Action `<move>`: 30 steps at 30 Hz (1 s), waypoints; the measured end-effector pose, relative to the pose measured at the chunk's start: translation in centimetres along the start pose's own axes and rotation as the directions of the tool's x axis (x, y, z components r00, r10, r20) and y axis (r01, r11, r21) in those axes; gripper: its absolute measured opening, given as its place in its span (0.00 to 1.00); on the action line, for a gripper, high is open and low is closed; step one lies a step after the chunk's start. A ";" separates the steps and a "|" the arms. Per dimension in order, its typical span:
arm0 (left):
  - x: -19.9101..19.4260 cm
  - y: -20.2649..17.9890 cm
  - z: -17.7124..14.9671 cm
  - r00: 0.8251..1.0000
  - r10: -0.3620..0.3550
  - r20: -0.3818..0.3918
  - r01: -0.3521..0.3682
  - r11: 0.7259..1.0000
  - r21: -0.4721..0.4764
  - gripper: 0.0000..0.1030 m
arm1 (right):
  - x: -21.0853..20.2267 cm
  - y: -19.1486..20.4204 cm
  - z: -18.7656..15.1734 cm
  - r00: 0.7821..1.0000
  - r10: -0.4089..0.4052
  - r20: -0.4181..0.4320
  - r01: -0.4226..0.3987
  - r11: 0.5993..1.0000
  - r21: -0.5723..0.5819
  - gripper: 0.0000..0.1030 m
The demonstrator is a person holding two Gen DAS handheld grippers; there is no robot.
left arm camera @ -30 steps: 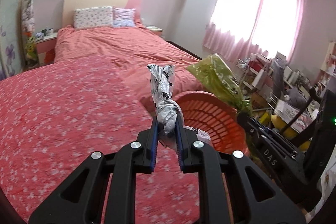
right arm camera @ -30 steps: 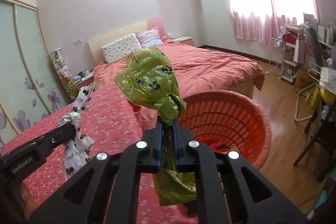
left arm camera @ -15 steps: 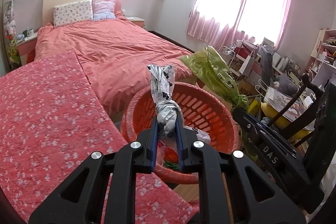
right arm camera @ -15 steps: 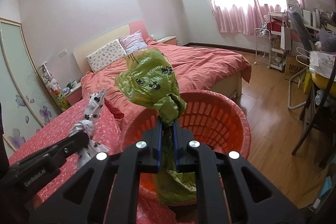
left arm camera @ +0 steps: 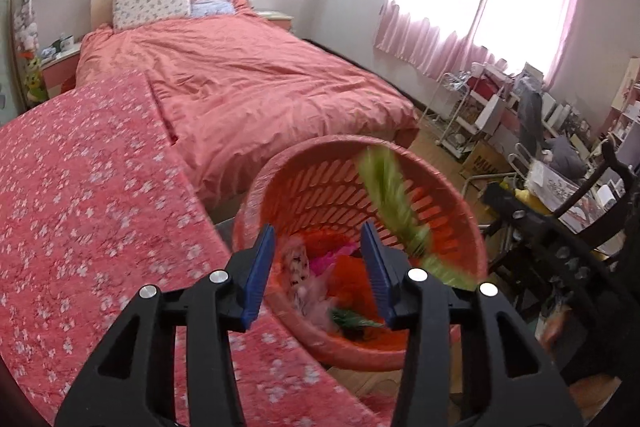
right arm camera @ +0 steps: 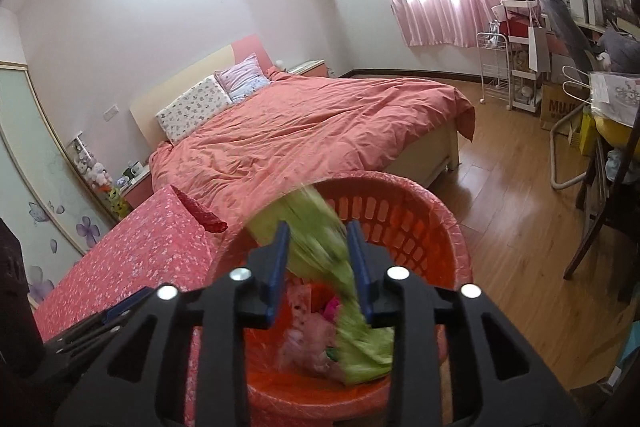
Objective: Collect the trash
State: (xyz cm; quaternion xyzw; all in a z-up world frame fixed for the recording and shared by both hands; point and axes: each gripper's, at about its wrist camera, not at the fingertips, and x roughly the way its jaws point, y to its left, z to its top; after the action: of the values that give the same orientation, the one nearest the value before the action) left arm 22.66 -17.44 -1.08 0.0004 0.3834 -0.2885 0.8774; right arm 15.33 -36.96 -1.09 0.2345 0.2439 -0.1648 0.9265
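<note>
1. The left gripper (left arm camera: pixel 318 259) has just been opening; its blue pads stand partly apart with nothing pressed between them.
2. Below it, the pale spotted bag (left arm camera: pixel 296 267), blurred, lies inside the orange basket (left arm camera: pixel 304 183) among other rubbish.
3. The right gripper (right arm camera: pixel 319 255) has also just been opening, and its jaws stand partly apart.
4. The green bag (right arm camera: pixel 316 239), smeared by motion, passes between the right pads, its lower end in the basket; whether the pads touch it cannot be told.
5. The basket stands on the wooden floor (right arm camera: pixel 520 247), just beside the flowered red cover (left arm camera: pixel 80 187).
6. Farther off lies the bed (left arm camera: pixel 240 83) with two pillows (left arm camera: pixel 152 1); pink curtains (left arm camera: pixel 480 39) hang at the window.
</note>
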 end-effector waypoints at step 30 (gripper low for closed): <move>-23.7 6.3 -14.7 0.842 0.477 0.251 -0.430 0.875 -0.220 0.98 | -21.4 10.3 -13.0 0.969 -0.086 0.233 0.167 0.920 -0.354 0.96</move>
State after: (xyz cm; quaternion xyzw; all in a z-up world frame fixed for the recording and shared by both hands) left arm 3.20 3.06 3.10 -0.0203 0.2568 -0.0382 0.9655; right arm -2.92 -17.61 3.89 0.0197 0.1850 -0.1998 0.9620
